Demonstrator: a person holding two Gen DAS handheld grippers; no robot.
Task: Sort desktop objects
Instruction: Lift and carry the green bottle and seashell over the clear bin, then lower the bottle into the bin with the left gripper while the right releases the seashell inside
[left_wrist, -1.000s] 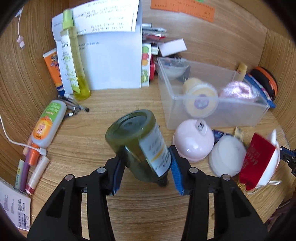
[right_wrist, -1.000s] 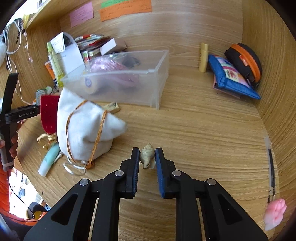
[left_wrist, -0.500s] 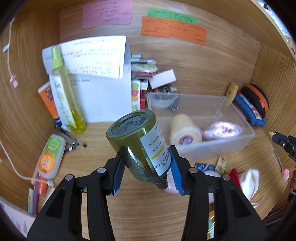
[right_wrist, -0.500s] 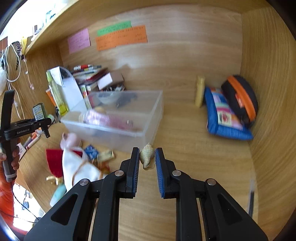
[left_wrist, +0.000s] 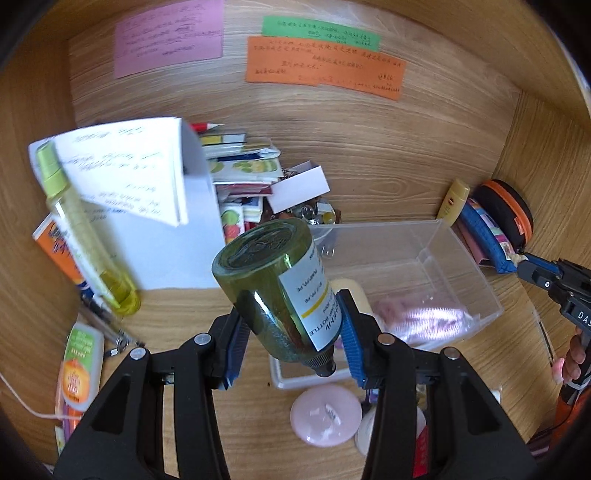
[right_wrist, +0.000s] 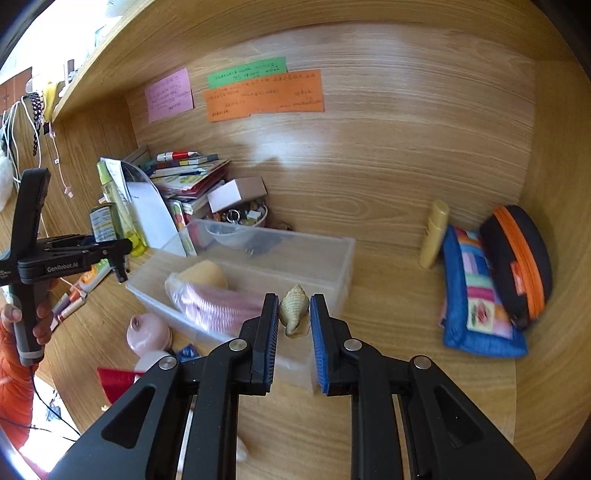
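Observation:
My left gripper (left_wrist: 291, 334) is shut on a dark green glass bottle (left_wrist: 275, 286) with a white label, held base-forward above the near left end of a clear plastic bin (left_wrist: 461, 258). The bin holds a cream round item (left_wrist: 351, 288) and a pink ribbed item (left_wrist: 424, 317). My right gripper (right_wrist: 293, 321) is shut on a small beige seashell (right_wrist: 293, 308), held in the air over the bin's near right corner (right_wrist: 332, 266). The left gripper with the bottle also shows in the right wrist view (right_wrist: 110, 240).
A white paper folder (left_wrist: 177, 236), a yellow-green bottle (left_wrist: 88, 236), books and a small white box (left_wrist: 299, 184) stand at the back left. An orange-green tube (left_wrist: 79, 365) lies left. A pink round case (left_wrist: 325, 413) lies in front. A blue pouch (right_wrist: 476, 291), a black-orange case (right_wrist: 517, 258) and a yellow tube (right_wrist: 434, 232) lie right.
Both grippers have risen and moved toward the bin. The bottle and the shell stay gripped. The white pouch and red item have dropped low in both views.

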